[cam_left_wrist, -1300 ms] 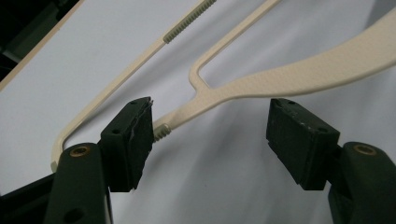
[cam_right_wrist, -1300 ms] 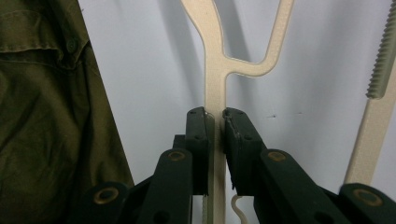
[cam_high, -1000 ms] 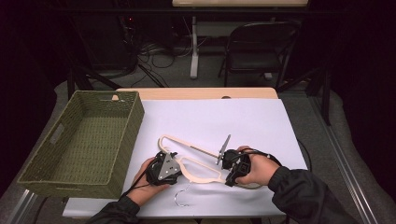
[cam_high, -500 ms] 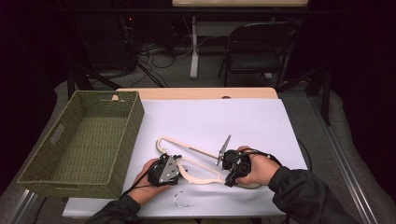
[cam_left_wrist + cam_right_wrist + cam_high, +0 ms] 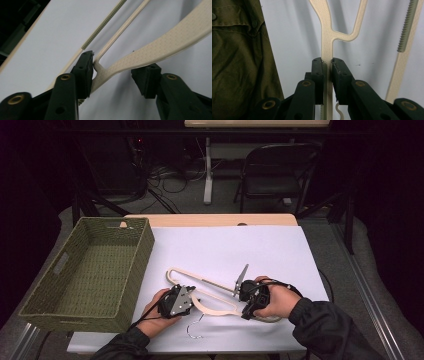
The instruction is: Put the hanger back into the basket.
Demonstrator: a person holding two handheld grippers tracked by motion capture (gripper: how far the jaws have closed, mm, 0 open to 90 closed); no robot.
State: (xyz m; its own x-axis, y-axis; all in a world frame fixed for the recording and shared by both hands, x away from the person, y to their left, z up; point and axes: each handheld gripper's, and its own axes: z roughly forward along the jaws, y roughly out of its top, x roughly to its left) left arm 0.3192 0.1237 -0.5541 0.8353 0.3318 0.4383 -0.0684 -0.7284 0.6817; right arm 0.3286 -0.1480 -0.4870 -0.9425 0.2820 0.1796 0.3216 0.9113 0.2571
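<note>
– Status?
– My right gripper (image 5: 327, 62) clamps the cream hanger's (image 5: 212, 296) arm. My left gripper (image 5: 117, 71) is open around its fork, one pad touching.
– Next?
– I'd close left, then lift toward the wicker basket (image 5: 131, 270) beyond it.

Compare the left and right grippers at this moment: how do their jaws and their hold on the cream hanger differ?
The left gripper has its jaws apart, one jaw touching the hanger near a fork and the other clear of it; the right gripper has its jaws shut on a flat arm of the hanger. In the high view the left gripper sits toward the basket, the right gripper farther from it. Both are hand-held, low over the white table cover.
</note>
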